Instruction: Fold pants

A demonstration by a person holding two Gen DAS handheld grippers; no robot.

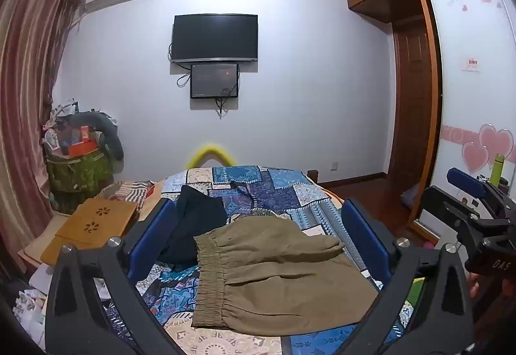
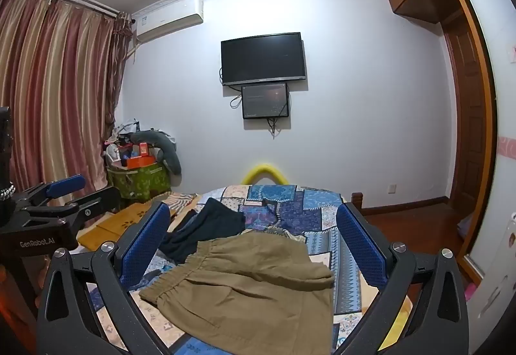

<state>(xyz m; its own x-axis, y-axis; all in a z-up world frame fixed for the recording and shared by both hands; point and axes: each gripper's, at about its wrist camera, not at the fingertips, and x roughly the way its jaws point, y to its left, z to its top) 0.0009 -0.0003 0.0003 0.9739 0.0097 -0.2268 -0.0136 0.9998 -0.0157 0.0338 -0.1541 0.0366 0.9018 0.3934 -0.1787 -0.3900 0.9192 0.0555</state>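
Olive-brown pants [image 1: 274, 274] with an elastic waistband lie folded in a compact bundle on the patchwork bedspread [image 1: 283, 187]; they also show in the right wrist view [image 2: 251, 284]. My left gripper [image 1: 258, 235] is open and empty, held above the pants with its blue pads [image 1: 151, 235] wide apart. My right gripper [image 2: 254, 242] is open and empty, also above the pants. Each gripper shows at the edge of the other's view, the right one [image 1: 477, 209] and the left one [image 2: 54, 203].
A dark navy garment [image 1: 193, 226] lies behind the pants on the bed. A wooden lap tray [image 1: 93, 222] sits at the bed's left. A green basket of clutter [image 1: 77, 161] stands by the curtain. A wardrobe [image 1: 419, 96] and door are at the right.
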